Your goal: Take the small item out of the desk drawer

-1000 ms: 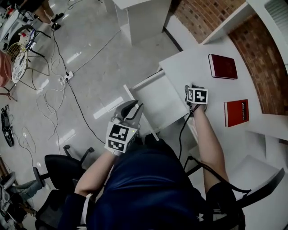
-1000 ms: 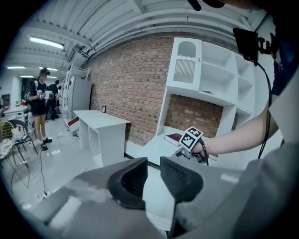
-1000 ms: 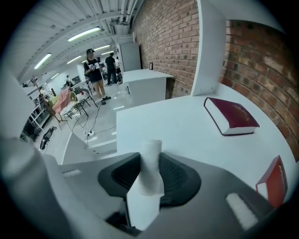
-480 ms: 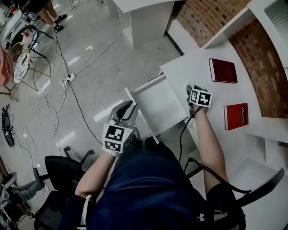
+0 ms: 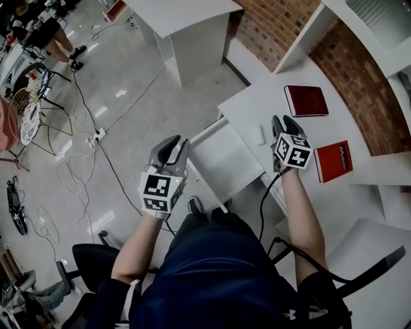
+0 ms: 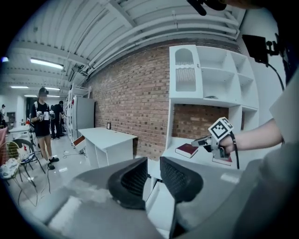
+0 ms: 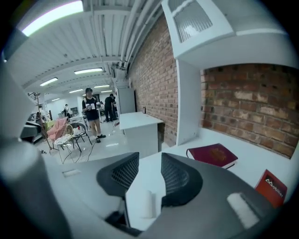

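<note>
A small white item (image 5: 260, 133) lies on the white desk top (image 5: 257, 106), just left of my right gripper (image 5: 280, 121). In the right gripper view the item (image 7: 147, 204) shows low in the gap between the jaws, which have just been closing; the pads do not touch it. The open white drawer (image 5: 225, 157) sticks out from the desk's near-left edge and looks bare inside. Left of the drawer, over the floor, my left gripper (image 5: 171, 144) is held up, jaws a little apart and empty.
A dark red book (image 5: 306, 100) and a red book (image 5: 334, 160) lie on the desk beyond and right of my right gripper. A second white desk (image 5: 183, 19) stands farther off. Cables (image 5: 83, 128) trail over the floor, with chairs and people at far left.
My right gripper has lifted off the desk's front edge, and the small white item now shows on the desk beside it. My left gripper has risen and drifted left, away from the drawer.
</note>
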The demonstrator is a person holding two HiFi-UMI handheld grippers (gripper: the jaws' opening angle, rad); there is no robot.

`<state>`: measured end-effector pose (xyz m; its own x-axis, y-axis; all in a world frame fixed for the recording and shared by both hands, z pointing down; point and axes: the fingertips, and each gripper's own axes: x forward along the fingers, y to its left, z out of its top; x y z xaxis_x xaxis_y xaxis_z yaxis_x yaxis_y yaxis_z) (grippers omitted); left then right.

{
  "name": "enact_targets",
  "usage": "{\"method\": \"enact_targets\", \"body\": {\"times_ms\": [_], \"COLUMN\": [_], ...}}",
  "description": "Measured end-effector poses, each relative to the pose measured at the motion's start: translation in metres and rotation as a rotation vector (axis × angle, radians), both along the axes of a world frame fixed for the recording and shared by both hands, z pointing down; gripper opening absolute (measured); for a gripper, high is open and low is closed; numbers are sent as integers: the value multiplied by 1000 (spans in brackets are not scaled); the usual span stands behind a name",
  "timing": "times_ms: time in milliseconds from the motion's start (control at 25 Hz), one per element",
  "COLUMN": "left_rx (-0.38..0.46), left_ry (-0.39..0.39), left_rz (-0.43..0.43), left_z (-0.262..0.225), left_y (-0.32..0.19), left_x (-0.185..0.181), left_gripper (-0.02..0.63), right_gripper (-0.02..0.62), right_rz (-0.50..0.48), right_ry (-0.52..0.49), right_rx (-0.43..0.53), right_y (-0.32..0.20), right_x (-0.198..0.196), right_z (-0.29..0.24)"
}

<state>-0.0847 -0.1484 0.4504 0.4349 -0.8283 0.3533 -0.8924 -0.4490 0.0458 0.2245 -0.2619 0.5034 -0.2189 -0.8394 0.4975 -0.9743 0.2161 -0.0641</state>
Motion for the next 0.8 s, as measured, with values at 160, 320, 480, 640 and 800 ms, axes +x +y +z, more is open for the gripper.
{"method": "enact_targets", "body": {"times_ms": [160, 320, 480, 640, 800], "left_rx": [52, 113, 171, 235, 291], "left_ry": [12, 46, 78, 106, 122], "left_rz": [-14, -55, -82, -66, -48], "left_z": [-24, -57, -94, -126, -155], "left_y": [-12, -21, -25, -21, -14], "left_x": [-2, -10, -13, -8, 0], "left_gripper": [91, 91, 91, 91, 91], "right_gripper": [145, 141, 130, 107, 83], "right_rz": [-11, -19, -45, -84, -104], "right_ry": [-32, -87, -127, -138, -139], "right_rx": [127, 255, 359, 451, 528], "right_y": [8, 19, 33, 49, 65], "right_x": [-3, -9, -20, -39, -53], "right_z": [-51, -104, -151, -194, -226]}}
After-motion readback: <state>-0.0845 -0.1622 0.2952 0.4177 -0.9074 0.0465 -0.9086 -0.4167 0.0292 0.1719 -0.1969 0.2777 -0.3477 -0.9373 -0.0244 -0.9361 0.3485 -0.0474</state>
